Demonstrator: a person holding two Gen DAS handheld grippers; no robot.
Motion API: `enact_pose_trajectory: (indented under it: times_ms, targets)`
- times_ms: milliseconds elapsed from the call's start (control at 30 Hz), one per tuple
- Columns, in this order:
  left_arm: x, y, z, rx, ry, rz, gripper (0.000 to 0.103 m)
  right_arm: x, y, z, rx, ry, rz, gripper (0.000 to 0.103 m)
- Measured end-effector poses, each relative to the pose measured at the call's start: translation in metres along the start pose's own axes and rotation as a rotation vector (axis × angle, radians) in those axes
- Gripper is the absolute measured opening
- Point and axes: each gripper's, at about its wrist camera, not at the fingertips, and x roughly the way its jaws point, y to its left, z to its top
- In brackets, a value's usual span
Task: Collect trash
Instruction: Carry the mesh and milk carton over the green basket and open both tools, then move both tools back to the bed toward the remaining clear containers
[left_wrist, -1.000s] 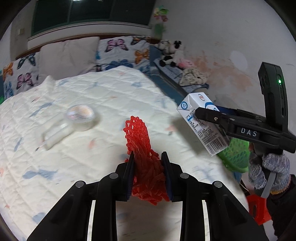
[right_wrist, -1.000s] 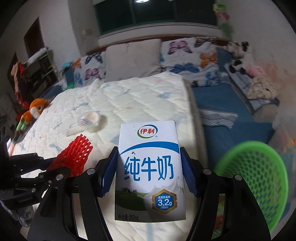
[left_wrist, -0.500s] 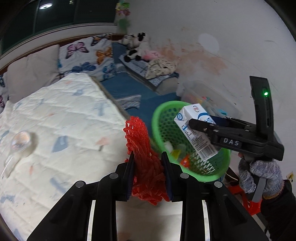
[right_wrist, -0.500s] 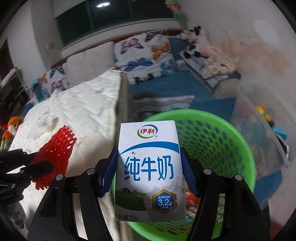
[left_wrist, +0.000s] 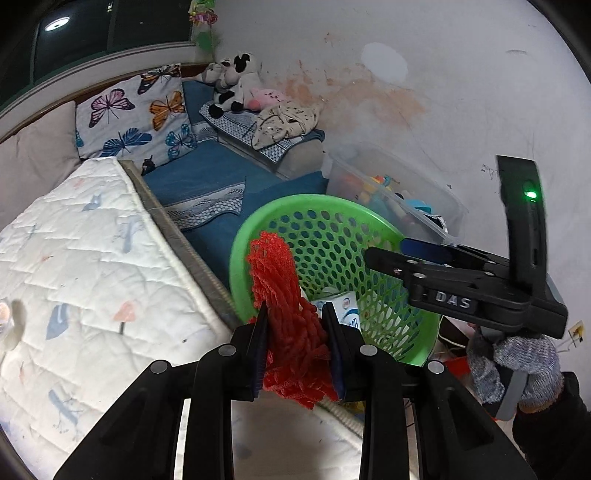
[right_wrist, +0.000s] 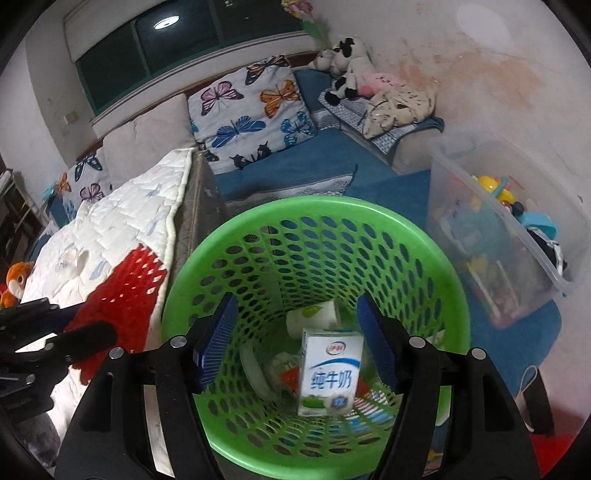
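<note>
A green perforated basket (right_wrist: 317, 214) stands on the floor beside the bed; it also shows in the left wrist view (left_wrist: 295, 206). A white and blue milk carton (right_wrist: 328, 373) lies inside it among other trash, and its corner shows in the left wrist view (left_wrist: 347, 306). My right gripper (right_wrist: 295, 328) is open and empty over the basket's mouth; in the left wrist view (left_wrist: 384, 251) it reaches in from the right. My left gripper (left_wrist: 295, 325) is shut on a red foam net (left_wrist: 284, 295), held at the basket's near left rim. The net (right_wrist: 125, 291) shows left of the basket.
The white quilted bed (left_wrist: 85, 266) lies to the left, its edge against the basket. A clear plastic bin of toys (right_wrist: 498, 229) stands right of the basket. Butterfly pillows (right_wrist: 251, 114) and plush toys (right_wrist: 343, 62) sit behind, by the wall. A small clear lidded cup (right_wrist: 70, 258) rests on the quilt.
My right gripper opened and the milk carton dropped into the green basket. Both grippers swung from over the bed to the basket, the left still holding the red net.
</note>
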Motion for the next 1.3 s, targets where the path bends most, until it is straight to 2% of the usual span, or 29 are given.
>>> enact_pose_trajectory:
  times_ms: [200,267,333,400,533,833,1067,1300]
  targets:
    - [0.018,-0.012,0.002,0.007,0.019,-0.017,0.032,-0.017,-0.013,-0.003,0.030,-0.034,0.009,0.067]
    - [0.023,-0.014,0.001,0.005,0.026,-0.020,0.040,-0.022,-0.015,-0.003,0.035,-0.044,0.015,0.068]
    - [0.027,-0.016,0.001,0.000,0.032,-0.018,0.054,-0.027,-0.016,-0.004,0.036,-0.054,0.016,0.068]
    - [0.029,-0.017,-0.001,-0.003,0.033,-0.027,0.056,-0.029,-0.016,-0.005,0.037,-0.059,0.020,0.068]
    - [0.028,-0.016,-0.004,0.003,0.032,-0.038,0.057,-0.033,-0.016,-0.006,0.039,-0.065,0.027,0.068]
    - [0.007,0.003,-0.012,-0.008,0.006,0.013,0.057,-0.036,-0.003,-0.011,0.028,-0.062,0.051,0.068]
    - [-0.026,0.049,-0.025,-0.042,-0.028,0.102,0.057,-0.031,0.026,-0.008,-0.014,-0.052,0.078,0.069]
    - [-0.062,0.113,-0.044,-0.113,-0.044,0.218,0.057,-0.018,0.069,-0.004,-0.074,-0.037,0.122,0.069]
